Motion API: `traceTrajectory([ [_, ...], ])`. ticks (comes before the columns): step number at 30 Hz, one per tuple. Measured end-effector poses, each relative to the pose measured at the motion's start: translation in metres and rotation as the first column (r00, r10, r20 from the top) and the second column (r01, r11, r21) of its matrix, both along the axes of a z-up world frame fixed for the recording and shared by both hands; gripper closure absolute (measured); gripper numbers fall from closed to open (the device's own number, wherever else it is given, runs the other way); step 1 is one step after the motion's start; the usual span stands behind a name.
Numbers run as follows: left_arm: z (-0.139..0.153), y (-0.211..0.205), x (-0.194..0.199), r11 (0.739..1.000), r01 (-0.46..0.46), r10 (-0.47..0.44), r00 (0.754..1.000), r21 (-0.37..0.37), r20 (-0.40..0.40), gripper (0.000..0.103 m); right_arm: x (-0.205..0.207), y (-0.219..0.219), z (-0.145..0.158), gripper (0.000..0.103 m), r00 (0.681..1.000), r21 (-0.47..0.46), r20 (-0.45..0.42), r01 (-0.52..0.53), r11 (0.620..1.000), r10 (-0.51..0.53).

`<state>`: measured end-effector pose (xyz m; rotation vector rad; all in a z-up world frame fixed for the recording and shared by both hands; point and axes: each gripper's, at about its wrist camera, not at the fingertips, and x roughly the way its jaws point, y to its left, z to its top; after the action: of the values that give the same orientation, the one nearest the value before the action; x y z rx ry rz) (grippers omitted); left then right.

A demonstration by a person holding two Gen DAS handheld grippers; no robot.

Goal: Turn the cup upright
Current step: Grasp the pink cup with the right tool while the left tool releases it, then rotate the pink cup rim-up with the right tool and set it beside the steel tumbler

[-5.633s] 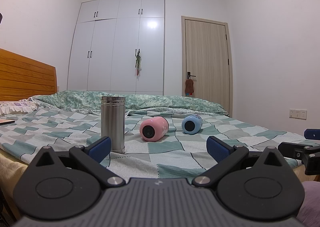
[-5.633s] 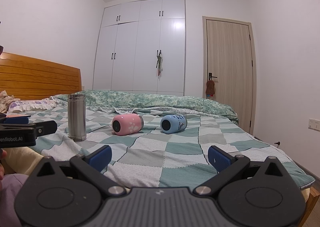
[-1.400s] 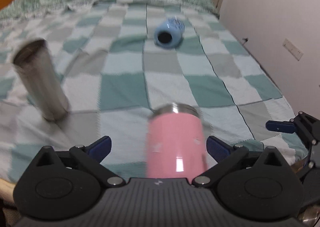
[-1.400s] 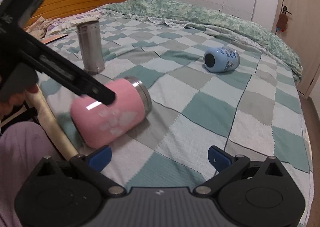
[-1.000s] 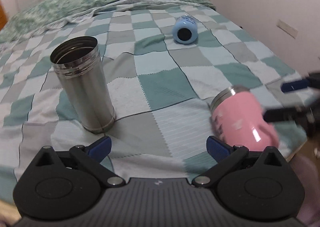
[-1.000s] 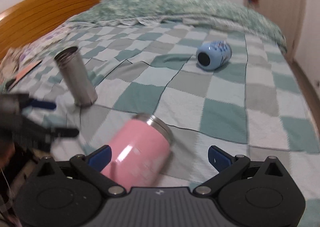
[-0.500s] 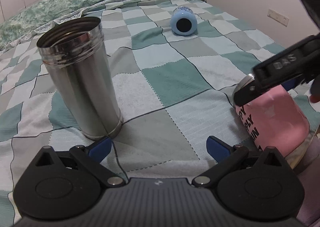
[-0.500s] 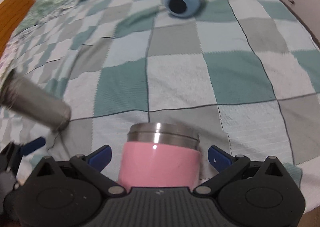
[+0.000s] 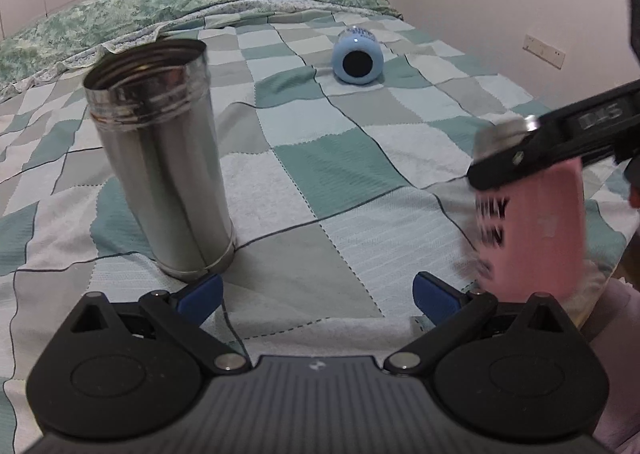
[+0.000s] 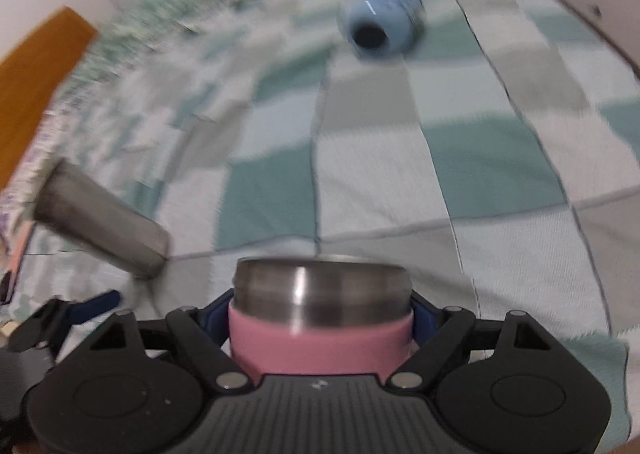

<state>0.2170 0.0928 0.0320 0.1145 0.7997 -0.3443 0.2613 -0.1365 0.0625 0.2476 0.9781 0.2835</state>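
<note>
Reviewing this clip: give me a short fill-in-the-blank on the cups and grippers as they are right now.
1. The right gripper is shut on the ____ cup.
2. The blue cup lies on its ____ on the checked blanket.
3. The steel cup stands upright with its open mouth facing ____.
4. The left gripper holds ____.

Missing words: pink; side; up; nothing

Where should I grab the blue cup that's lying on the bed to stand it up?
Grip the blue cup across its round body, about midway along, coming down from above with a finger on each side. It lies on its side on the checkered blanket with its dark mouth facing the cameras, so the curved sides are exposed and tipping the mouth upward would stand it up.
</note>
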Motion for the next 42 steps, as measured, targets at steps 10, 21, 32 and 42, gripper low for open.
traceTrajectory([
  [10, 0.017, 0.020, 0.000, 0.995, -0.096, 0.096, 0.994, -0.005, 0.054, 0.000, 0.001, 0.054, 0.042, 0.020, 0.879, -0.158, 0.448, -0.099, 0.983, 0.160],
  [21, 0.009, 0.035, 0.007, 0.987, -0.158, 0.158, 0.986, 0.009, 0.052, 0.000, 0.044, 0.110, -0.013, 0.020, 0.868, -0.282, 0.419, -0.155, 0.947, 0.267],
  [32, 0.008, 0.036, 0.004, 0.983, -0.181, 0.181, 0.982, -0.001, 0.060, 0.000, 0.037, 0.107, -0.022, 0.019, 0.835, -0.266, 0.474, -0.166, 0.950, 0.279],
  [42, 0.021, 0.026, -0.026, 0.982, -0.186, 0.187, 0.977, -0.025, 0.100, 0.000, -0.017, 0.063, 0.005, 0.000, 0.797, -0.184, 0.558, -0.150, 0.971, 0.229],
])
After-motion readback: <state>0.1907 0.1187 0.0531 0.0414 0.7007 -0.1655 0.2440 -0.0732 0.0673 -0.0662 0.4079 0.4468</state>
